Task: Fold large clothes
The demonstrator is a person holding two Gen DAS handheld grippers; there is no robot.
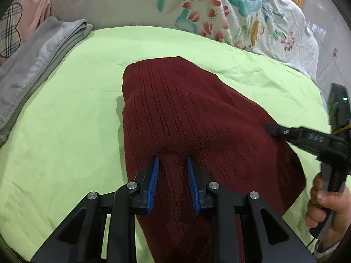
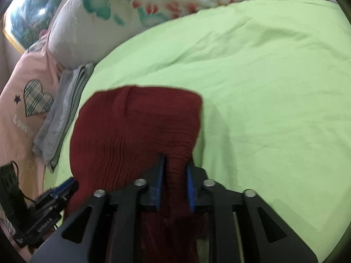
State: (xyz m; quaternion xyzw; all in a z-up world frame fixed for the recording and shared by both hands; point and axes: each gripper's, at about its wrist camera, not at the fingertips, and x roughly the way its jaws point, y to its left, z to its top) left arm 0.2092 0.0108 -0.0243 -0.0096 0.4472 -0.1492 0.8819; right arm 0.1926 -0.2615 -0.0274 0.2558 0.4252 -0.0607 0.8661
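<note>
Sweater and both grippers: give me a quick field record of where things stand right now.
garment: dark red ribbed sweater, partly folded on the green sheet
left gripper: blue fingers either side of a sweater ridge, gap visible
right gripper: fingers astride bunched sweater edge; grip unclear, view blurred
nearby: folded grey towel, floral pillow, pink heart-print cloth
fold status: not finished

Both grippers (image 1: 172, 164) (image 2: 175, 164): black linkages w/ silver screws, blue ribbed jaws; bare-skinned hand (image 1: 324, 203).
</note>
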